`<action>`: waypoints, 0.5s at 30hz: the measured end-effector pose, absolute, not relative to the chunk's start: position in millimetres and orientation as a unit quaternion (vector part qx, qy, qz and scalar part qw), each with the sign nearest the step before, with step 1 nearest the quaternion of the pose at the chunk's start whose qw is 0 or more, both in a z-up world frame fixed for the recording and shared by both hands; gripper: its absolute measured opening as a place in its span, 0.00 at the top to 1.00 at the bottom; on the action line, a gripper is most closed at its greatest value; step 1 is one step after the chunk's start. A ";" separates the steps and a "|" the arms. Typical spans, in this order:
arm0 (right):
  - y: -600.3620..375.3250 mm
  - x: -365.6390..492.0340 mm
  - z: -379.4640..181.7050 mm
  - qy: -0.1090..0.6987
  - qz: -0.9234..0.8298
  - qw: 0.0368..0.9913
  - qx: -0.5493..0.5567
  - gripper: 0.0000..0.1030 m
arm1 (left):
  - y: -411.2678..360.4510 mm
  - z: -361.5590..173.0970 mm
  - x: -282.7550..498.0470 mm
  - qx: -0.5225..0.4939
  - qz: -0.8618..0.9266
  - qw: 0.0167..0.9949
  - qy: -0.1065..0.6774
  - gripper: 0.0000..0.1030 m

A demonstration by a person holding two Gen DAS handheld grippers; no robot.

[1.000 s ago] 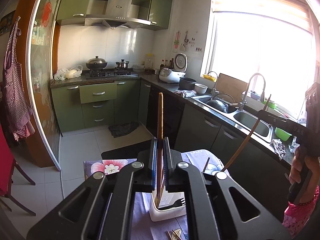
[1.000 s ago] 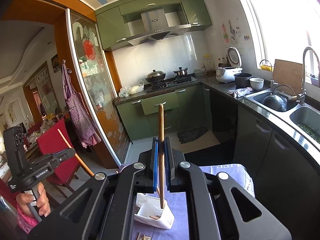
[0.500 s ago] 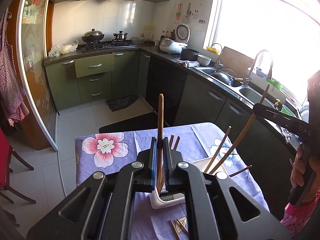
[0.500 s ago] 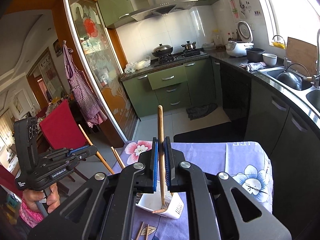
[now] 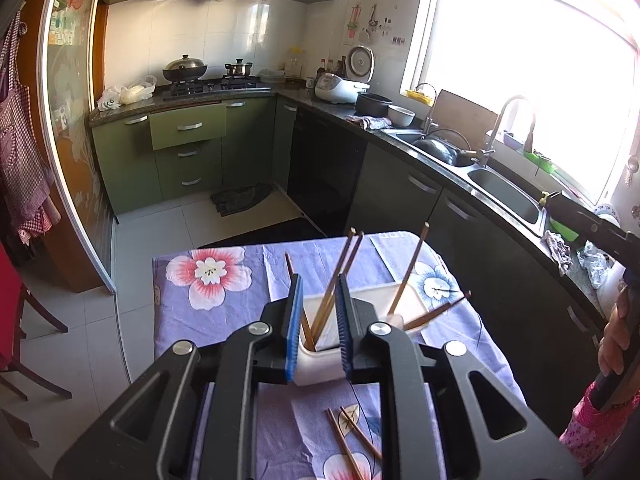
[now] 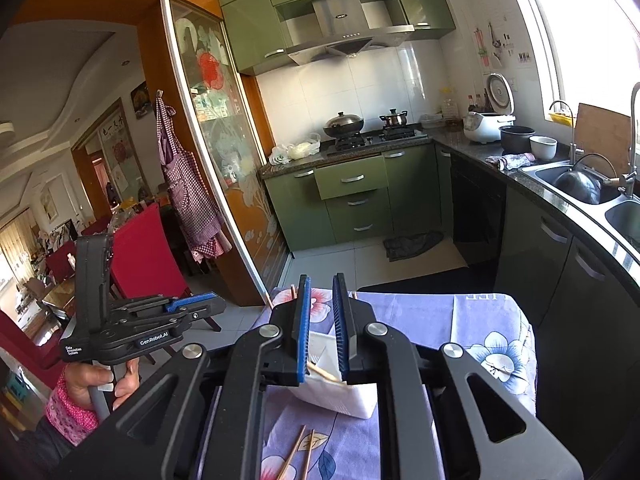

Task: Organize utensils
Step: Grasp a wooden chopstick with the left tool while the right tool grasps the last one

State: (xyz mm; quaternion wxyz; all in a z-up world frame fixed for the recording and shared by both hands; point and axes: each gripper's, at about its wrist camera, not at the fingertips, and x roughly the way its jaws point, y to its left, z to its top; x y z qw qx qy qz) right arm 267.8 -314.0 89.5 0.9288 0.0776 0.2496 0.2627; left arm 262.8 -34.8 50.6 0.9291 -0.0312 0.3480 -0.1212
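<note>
Both tools gape, empty — left tool (image 5: 318,320) and right tool (image 6: 320,328) above the white holder (image 5: 320,364).

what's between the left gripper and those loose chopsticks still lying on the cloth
Nothing visible stands between them. The left gripper is open and empty over the white holder, and the loose chopsticks lie bare on the floral cloth just on the near side of the holder, under the gripper's body.
</note>
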 end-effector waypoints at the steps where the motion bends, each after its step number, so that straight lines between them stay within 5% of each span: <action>1: -317.3 256.1 85.8 0.249 0.263 0.929 0.075 0.88 | -35.6 43.6 255.1 -0.033 -0.123 0.925 0.358 0.80; 5: -332.2 213.6 53.3 0.265 0.258 0.926 0.073 0.88 | -40.6 -4.0 228.4 -0.044 -0.137 0.897 0.419 0.79; 8: -344.7 189.2 11.4 0.295 0.249 0.919 0.083 0.78 | -48.4 -49.0 212.5 -0.054 -0.138 0.872 0.467 0.79; 15: -369.9 152.8 -83.4 0.357 0.214 0.900 0.129 0.78 | -67.1 -129.3 209.8 -0.085 -0.111 0.834 0.534 0.79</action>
